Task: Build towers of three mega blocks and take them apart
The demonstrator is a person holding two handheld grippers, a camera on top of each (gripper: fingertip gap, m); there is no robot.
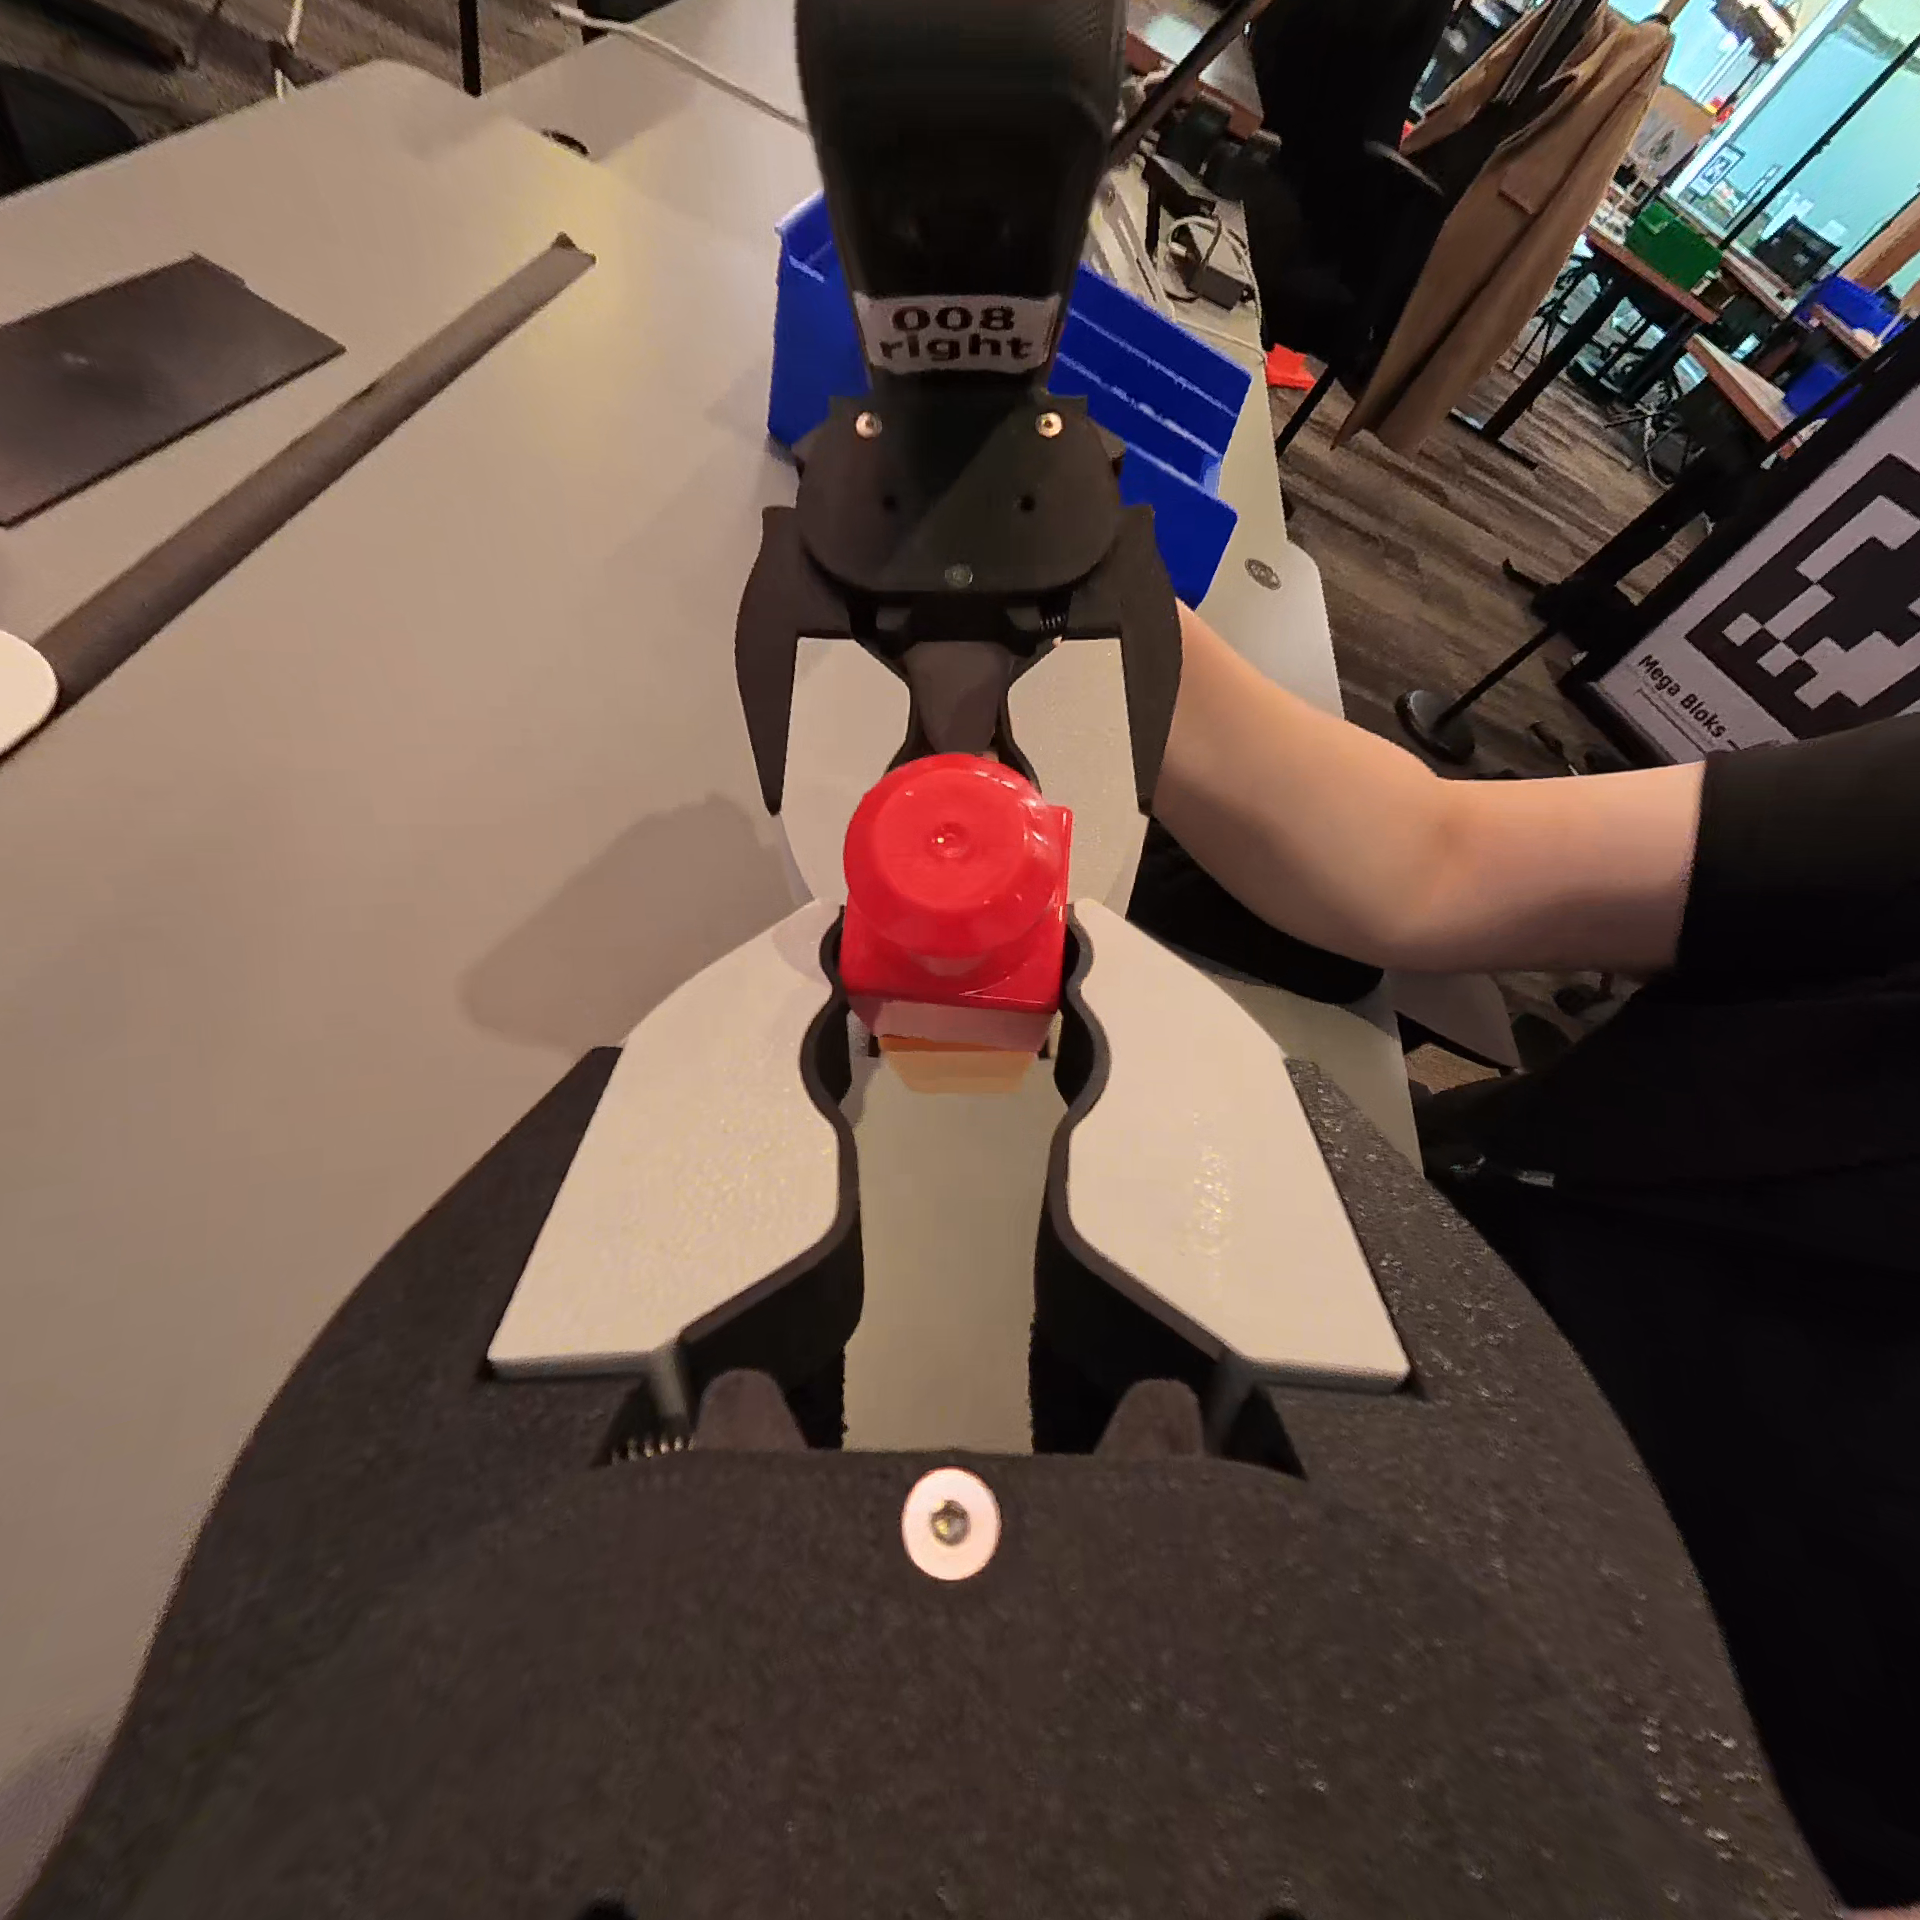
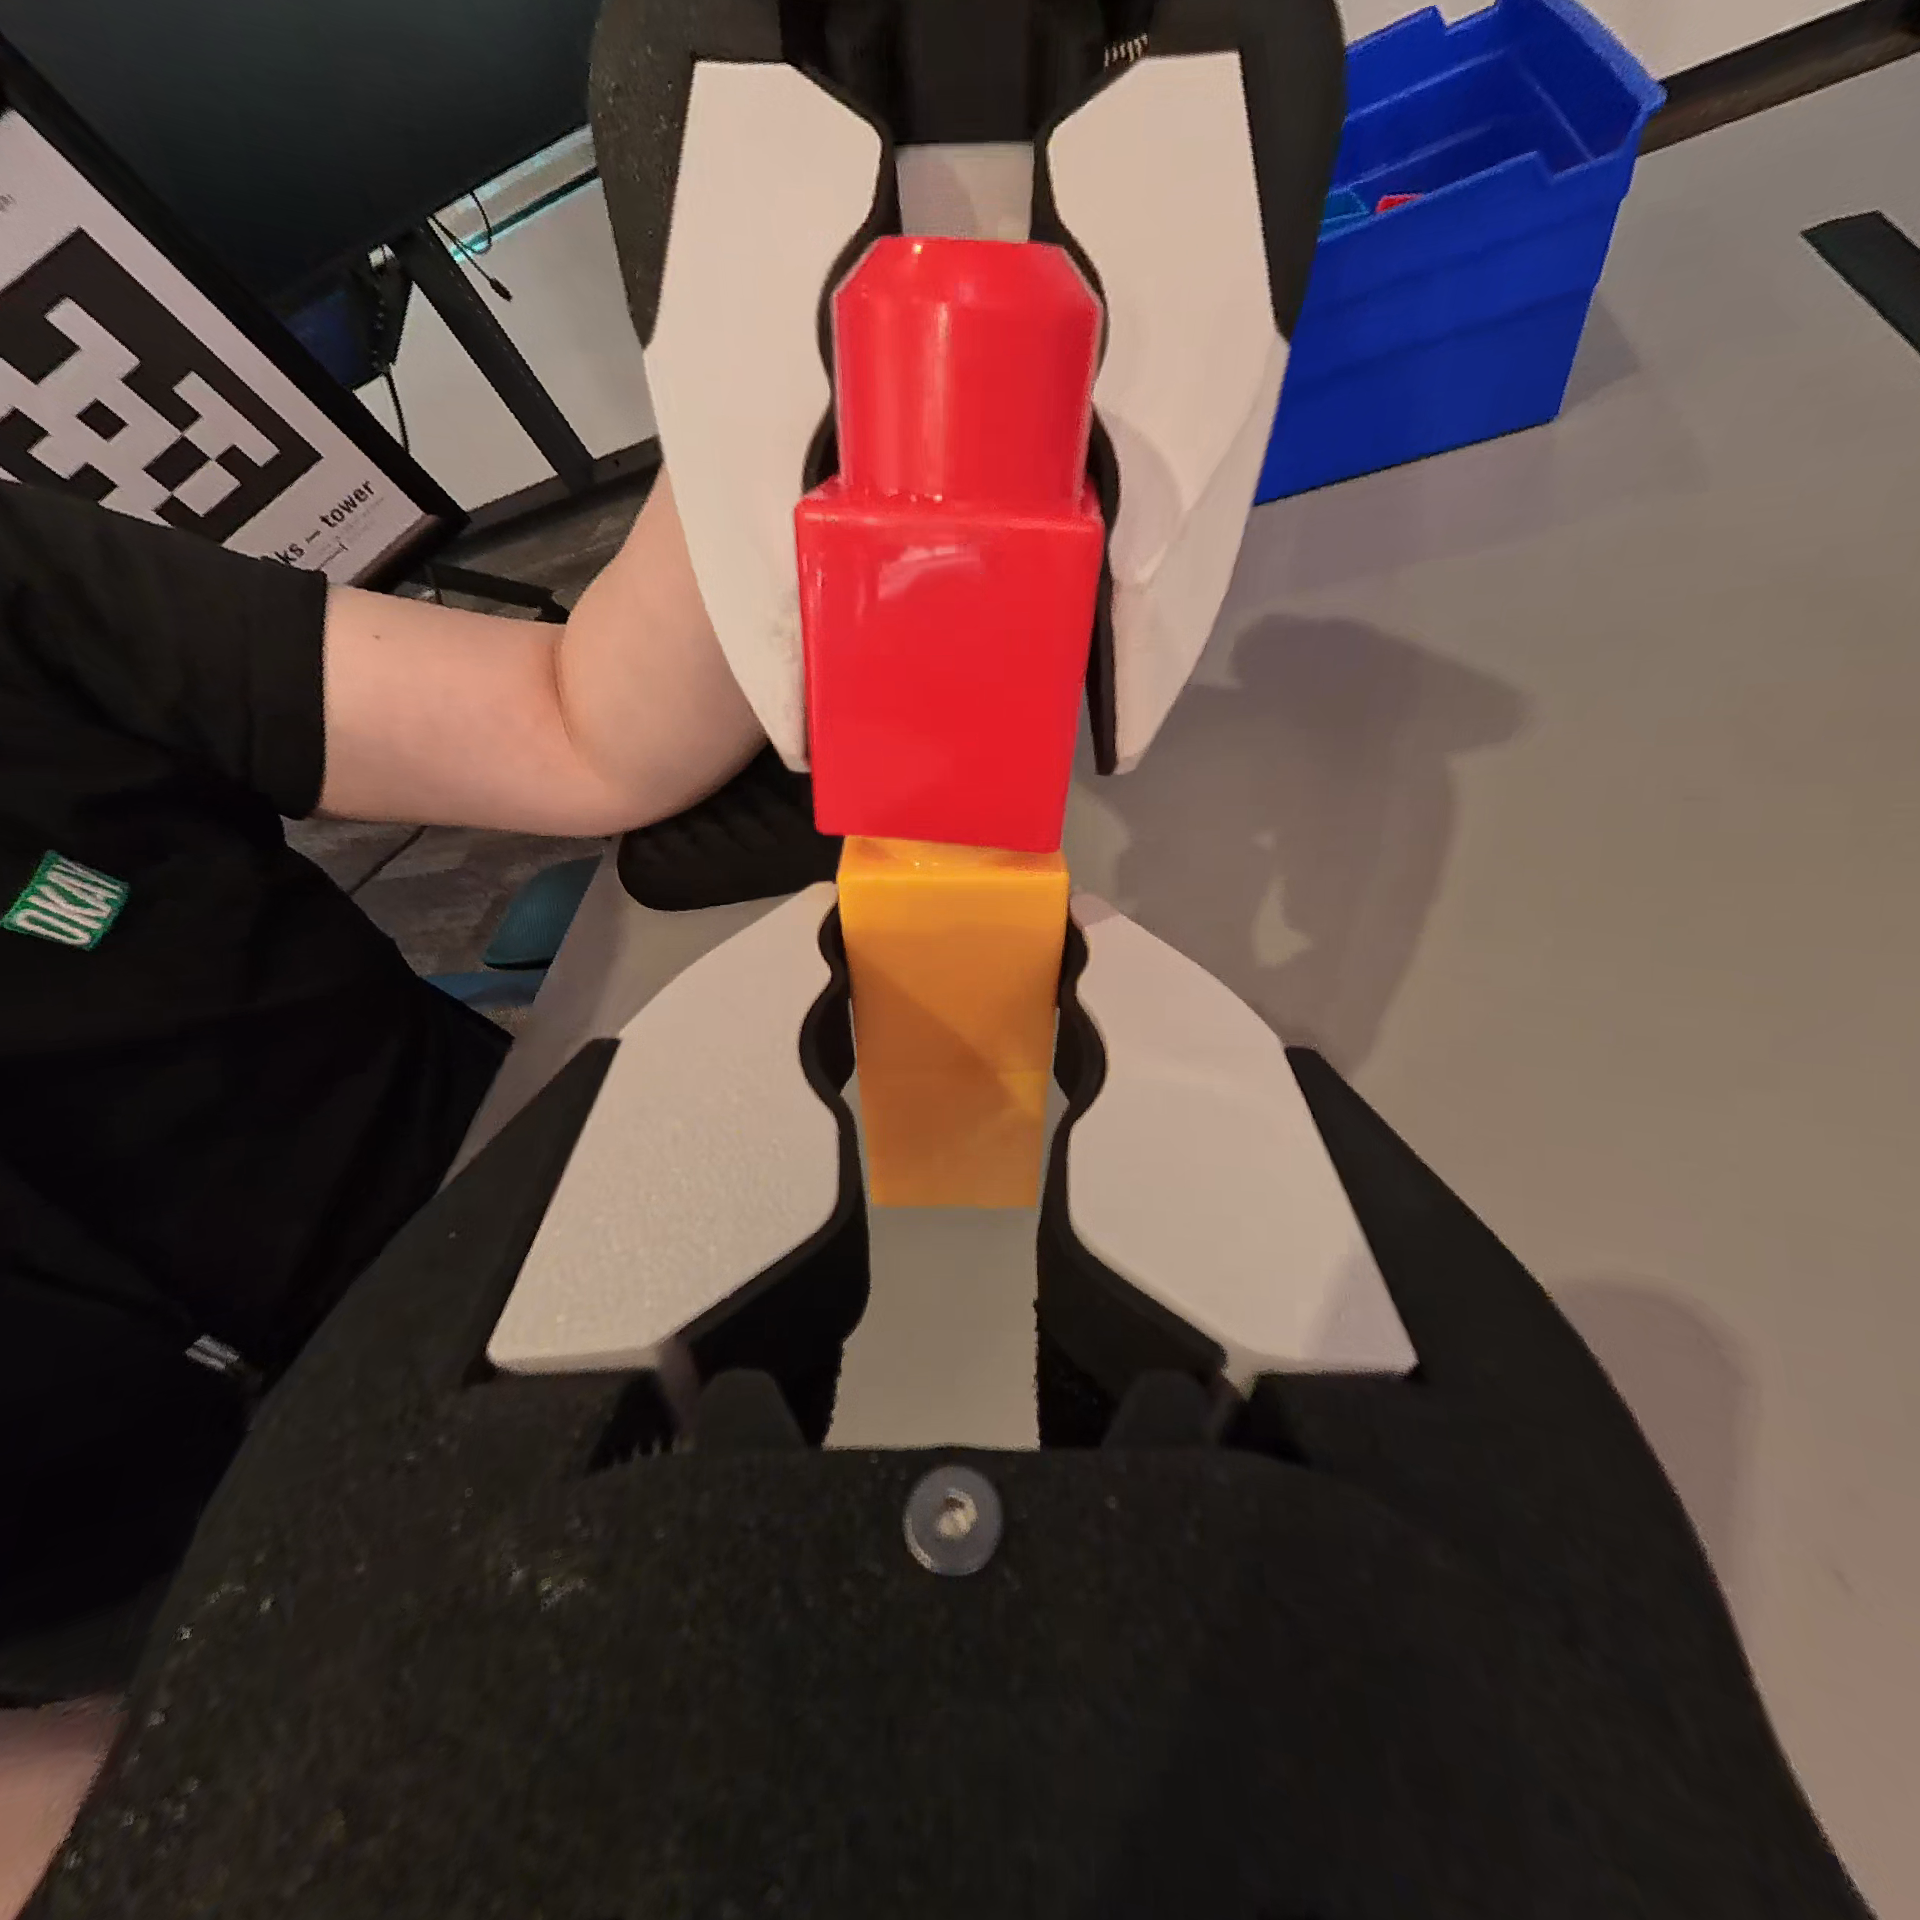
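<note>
A red mega block [image 2: 945, 665] is stacked on an orange block [image 2: 951, 1049], stud end pointing away in the right wrist view. My right gripper [image 2: 948, 997] is shut on the orange block. My left gripper [image 2: 951, 623] comes in from the top of that view and is shut on the red block. In the left wrist view my left gripper [image 1: 956, 987] clamps the red block [image 1: 951, 914], seen stud-on. A sliver of the orange block [image 1: 956, 1065] shows below it. The right gripper's black body [image 1: 956, 499] faces me.
A blue bin [image 2: 1455, 301] with a few blocks inside stands on the grey table [image 2: 1558, 935], also seen in the left wrist view [image 1: 1153, 395]. A person's bare forearm [image 1: 1403, 842] reaches in. A black-and-white marker sign [image 1: 1808, 623] stands beside the table. A black mat [image 1: 135, 374] lies far left. The tips of one gripper are about 4 cm away from the tips of the other.
</note>
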